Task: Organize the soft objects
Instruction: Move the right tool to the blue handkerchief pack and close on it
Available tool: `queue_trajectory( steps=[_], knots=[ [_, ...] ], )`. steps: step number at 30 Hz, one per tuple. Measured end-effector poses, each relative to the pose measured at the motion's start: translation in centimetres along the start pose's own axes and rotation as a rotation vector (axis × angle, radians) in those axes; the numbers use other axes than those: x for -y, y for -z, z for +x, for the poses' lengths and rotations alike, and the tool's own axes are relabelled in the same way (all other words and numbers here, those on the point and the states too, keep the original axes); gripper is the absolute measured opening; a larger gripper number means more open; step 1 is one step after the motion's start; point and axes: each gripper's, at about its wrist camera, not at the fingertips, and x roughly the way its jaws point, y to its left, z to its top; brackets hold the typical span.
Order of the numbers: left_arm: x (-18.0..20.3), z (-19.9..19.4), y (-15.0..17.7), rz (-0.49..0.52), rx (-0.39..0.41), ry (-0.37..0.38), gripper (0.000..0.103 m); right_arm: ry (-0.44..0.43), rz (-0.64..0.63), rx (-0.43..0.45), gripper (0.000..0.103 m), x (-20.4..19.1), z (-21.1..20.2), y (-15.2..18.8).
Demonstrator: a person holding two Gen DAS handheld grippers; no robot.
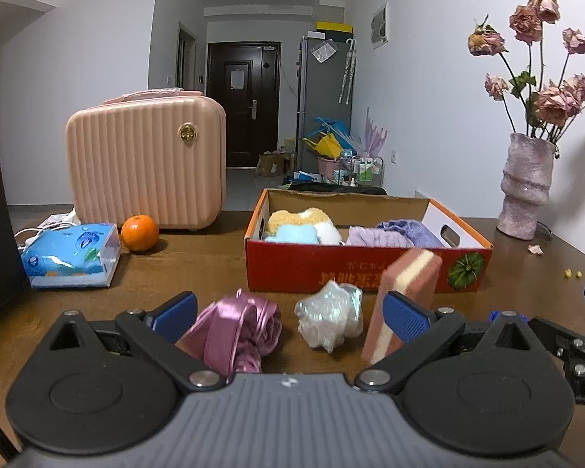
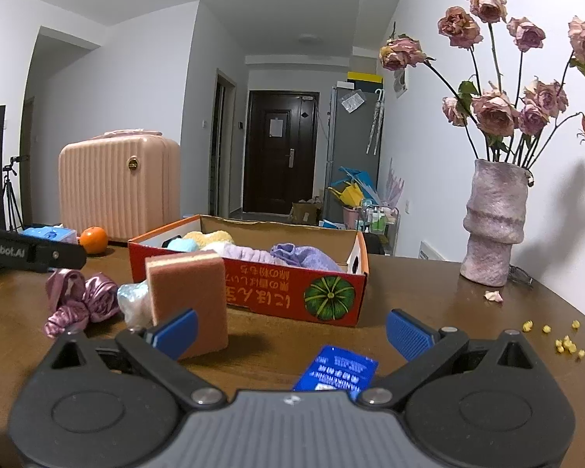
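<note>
A red cardboard box point(image 1: 288, 269) point(image 2: 269, 292) on the brown table holds a yellow plush point(image 1: 298, 216), a light blue soft thing point(image 1: 294, 233) and lilac cloths point(image 1: 394, 234) point(image 2: 304, 255). In front of it lie a crumpled pink satin cloth point(image 1: 234, 331) point(image 2: 82, 298) and a shiny whitish bundle point(image 1: 329, 318) point(image 2: 132, 304). A pink and yellow sponge point(image 1: 405, 292) point(image 2: 189, 296) stands on edge, tilted. My left gripper point(image 1: 290, 314) is open around the cloth and the bundle. My right gripper point(image 2: 292, 331) is open, with its left finger just in front of the sponge.
A pink suitcase point(image 1: 144, 163), an orange point(image 1: 139, 233) and a blue tissue pack point(image 1: 72, 255) stand at the left. A vase of dried roses point(image 2: 491, 226) is at the right, with yellow crumbs point(image 2: 565, 345) nearby. A blue packet point(image 2: 335, 368) lies under the right gripper.
</note>
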Motion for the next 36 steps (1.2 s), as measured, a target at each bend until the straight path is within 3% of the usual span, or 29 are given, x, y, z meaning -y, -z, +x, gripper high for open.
queue_trajectory(
  steps=[17, 36],
  knots=[
    [-0.7, -3.8, 3.0, 0.007, -0.039, 0.030, 0.103, -0.015, 0.019, -0.008, 0.103, -1.1, -3.9, 2.1],
    [-0.7, -3.1, 3.2, 0.006, -0.062, 0.030, 0.103, -0.016, 0.045, -0.038, 0.103, -0.8, -3.0, 2.3]
  ],
)
